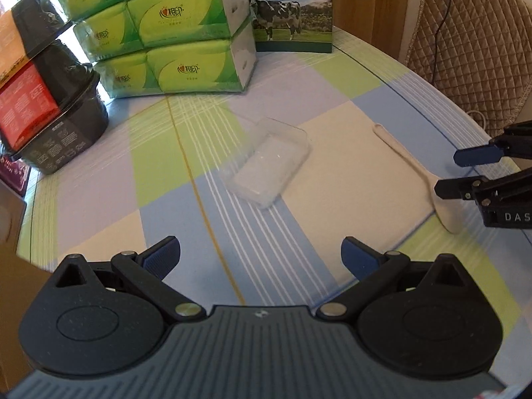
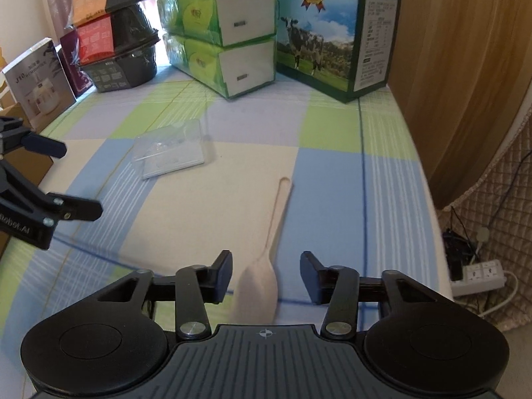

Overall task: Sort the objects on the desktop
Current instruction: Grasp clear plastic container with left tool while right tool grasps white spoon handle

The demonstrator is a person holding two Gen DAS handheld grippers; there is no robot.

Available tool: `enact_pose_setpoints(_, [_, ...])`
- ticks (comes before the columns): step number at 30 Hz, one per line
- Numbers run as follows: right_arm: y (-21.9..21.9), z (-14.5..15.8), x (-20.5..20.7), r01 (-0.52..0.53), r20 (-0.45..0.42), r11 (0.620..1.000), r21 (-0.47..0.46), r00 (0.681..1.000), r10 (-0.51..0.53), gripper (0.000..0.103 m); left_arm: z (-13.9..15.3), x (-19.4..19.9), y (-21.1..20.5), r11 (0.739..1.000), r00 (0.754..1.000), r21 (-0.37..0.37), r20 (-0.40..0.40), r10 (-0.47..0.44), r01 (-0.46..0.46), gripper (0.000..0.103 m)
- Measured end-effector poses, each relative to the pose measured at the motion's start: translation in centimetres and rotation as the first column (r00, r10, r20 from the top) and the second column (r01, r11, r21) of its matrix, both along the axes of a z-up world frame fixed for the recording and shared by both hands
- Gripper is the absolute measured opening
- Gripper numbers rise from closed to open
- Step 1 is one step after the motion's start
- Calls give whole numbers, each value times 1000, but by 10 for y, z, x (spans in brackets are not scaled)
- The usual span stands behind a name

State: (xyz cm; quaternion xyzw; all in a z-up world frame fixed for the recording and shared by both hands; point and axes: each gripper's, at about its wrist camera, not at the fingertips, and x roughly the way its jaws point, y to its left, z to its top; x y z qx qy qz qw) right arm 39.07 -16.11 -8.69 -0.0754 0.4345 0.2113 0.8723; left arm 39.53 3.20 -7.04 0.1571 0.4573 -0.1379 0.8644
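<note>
A clear plastic box [image 1: 267, 163] lies on the checked tablecloth [image 1: 232, 249], ahead of my left gripper [image 1: 261, 257], which is open and holds nothing. A pale cream spoon [image 2: 266, 259] lies flat with its handle pointing away and its bowl between the open fingers of my right gripper [image 2: 266, 274]. The fingers are apart from the spoon on both sides. In the left wrist view the spoon [image 1: 415, 173] lies at the right, with the right gripper [image 1: 460, 174] over its bowl end. The clear box [image 2: 171, 151] sits left of the spoon, and the left gripper [image 2: 76, 179] shows at the left edge.
Green tissue packs [image 1: 169, 30] and a carton with a cow picture [image 2: 329, 33] stand at the back of the table. Stacked black bowls [image 1: 46, 93] and a book [image 2: 36, 79] are at the back left. A quilted chair [image 1: 472, 43] and a power strip [image 2: 478, 276] are on the right.
</note>
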Motion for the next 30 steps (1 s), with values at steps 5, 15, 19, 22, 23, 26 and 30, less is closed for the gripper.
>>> enact_pose_setpoints(5, [10,-15,12,7,-18,1000,-21,1000,-7,31,-11,24,4,1000,1000,-27,12,-8,8,101])
enact_pose_setpoints(15, [12,-21,26,40,20,999,-1,999,-40,3,-32,62,-1,997,996,0,54,-73,74,101])
enact_pose_setpoints(19, [18,-21,38,40,30,999,10,999,-40,3,-39,72,-4,995,993,1,62,-103,103,101])
enact_pose_setpoints(22, [24,-21,50,41,35,999,26,999,-42,3,-45,77,-5,994,992,7,63,-110,109,99])
enact_pose_setpoints(23, [26,-21,53,41,37,999,30,998,-42,3,-46,79,-5,993,992,1,60,-114,114,97])
enact_pose_setpoints(26, [31,-22,61,38,38,998,41,998,-39,3,-47,84,-6,991,990,-18,63,-128,129,93])
enact_pose_setpoints(30, [34,-23,66,27,44,998,49,999,-30,3,-48,89,-10,987,985,-30,68,-157,159,91])
